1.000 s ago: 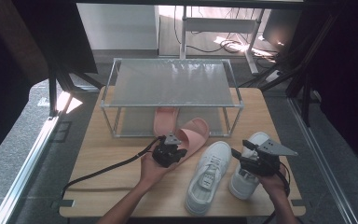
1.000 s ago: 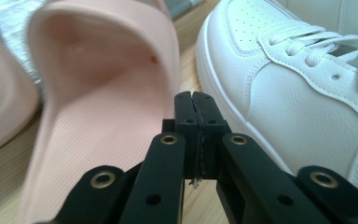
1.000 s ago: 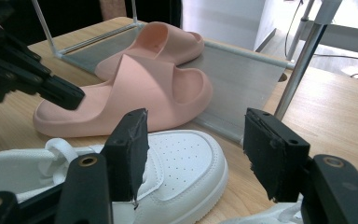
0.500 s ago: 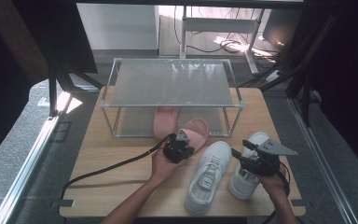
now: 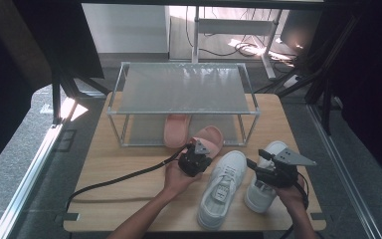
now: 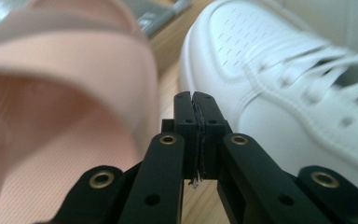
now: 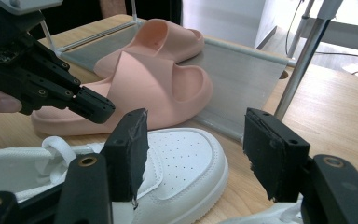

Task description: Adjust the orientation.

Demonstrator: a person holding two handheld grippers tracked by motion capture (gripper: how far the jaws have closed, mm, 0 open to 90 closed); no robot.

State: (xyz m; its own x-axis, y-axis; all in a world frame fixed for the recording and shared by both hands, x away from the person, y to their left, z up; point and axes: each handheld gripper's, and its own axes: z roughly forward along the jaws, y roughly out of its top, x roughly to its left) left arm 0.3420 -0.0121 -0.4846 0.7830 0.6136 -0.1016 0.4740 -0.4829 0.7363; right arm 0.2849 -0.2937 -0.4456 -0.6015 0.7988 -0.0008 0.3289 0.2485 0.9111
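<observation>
Since a second ago our left tool has travelled forward and to the right across the tabletop, from open wood toward the nearer pink slipper, while our right tool has barely shifted. In the high view our left tool now sits at the heel end of that slipper, just beside the toe of the left white sneaker. In the left gripper view its jaws are pressed together with nothing between them, and they point into the narrow strip of wood between the slipper on one side and the sneaker on the other; we cannot tell whether they touch either shoe. Our right tool stands wide open and empty in its own view, with the perforated toe of the sneaker below the gap between its jaws. In the high view it hovers over the gap between the two sneakers, with the right white sneaker under our right hand. The second slipper lies on the lower shelf of the metal rack, and the nearer slipper rests with its toe at the front edge of that shelf and its heel out on the wood. In the right gripper view, the left tool shows close against the side of the nearer slipper, with the other slipper behind it. A black cable trails from our left tool across the tabletop toward its left edge.
</observation>
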